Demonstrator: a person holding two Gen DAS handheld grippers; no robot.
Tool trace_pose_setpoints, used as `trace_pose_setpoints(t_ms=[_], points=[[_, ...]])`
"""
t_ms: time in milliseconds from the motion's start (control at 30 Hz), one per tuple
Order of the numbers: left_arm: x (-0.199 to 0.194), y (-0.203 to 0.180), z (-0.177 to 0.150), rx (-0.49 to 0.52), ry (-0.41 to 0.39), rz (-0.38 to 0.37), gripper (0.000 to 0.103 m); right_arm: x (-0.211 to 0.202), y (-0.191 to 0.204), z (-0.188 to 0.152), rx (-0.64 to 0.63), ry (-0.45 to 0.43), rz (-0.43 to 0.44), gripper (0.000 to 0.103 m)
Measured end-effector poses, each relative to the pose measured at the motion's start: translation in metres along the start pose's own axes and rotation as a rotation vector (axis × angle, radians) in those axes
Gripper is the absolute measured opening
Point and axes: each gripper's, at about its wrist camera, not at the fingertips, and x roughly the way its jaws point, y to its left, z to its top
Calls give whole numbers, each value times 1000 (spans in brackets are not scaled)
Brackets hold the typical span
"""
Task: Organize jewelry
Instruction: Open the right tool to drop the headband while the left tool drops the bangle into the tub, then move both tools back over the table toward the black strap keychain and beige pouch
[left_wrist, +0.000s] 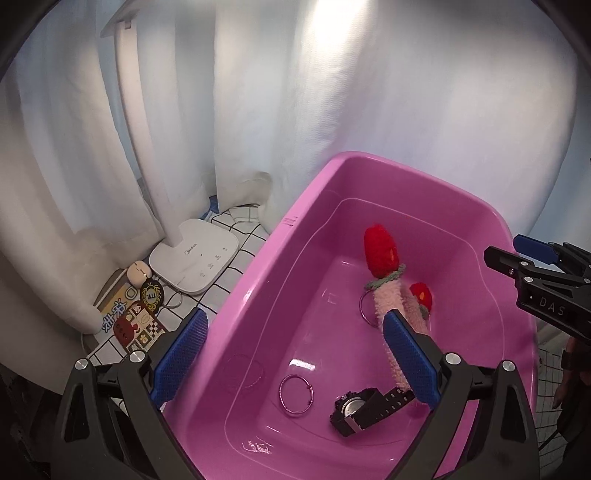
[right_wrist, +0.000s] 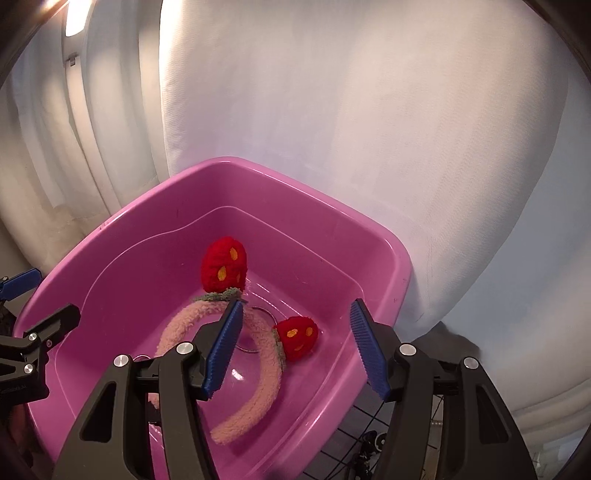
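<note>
Left wrist view shows my left gripper spread wide with nothing between its blue pads, hanging over the near rim of the pink tub. My right gripper is parted too and carries nothing; its pads stand clear above the fuzzy headband.

That headband lies loose on the tub floor, its pink plush arc running from about twelve o'clock down toward five in the left view, with one red strawberry ear upright at the far end and the other low beside the band. At six o'clock rest a thin metal hoop and a black watch, close together but apart. A second ring lies against the band's left side.

I judge the headband light, springy and soft-skinned over a stiff core: take it across the plush arc, not by an ear, which would flop. The hoop looks slick and thin, likely to skate on plastic; pinch across its wire. The watch is denser; grip its case or strap.
</note>
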Motion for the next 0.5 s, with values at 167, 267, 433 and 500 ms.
trace_pose_setpoints(t_ms=[167,267,433,500], points=[[-9,-1,-2,-21,-11,-13,94,-24,-10,-9,34,-36,12,58],[-16,-7,-4,-14,-20,-22,94,-35,-13,-15,61,-68,26,58],[-34,-26,-8,8,-43,-47,94,-64,-28,-36,110,-112,46,58],[-41,-36,-10,15,-52,-63,94,-75,-35,-45,130,-126,46,58]])
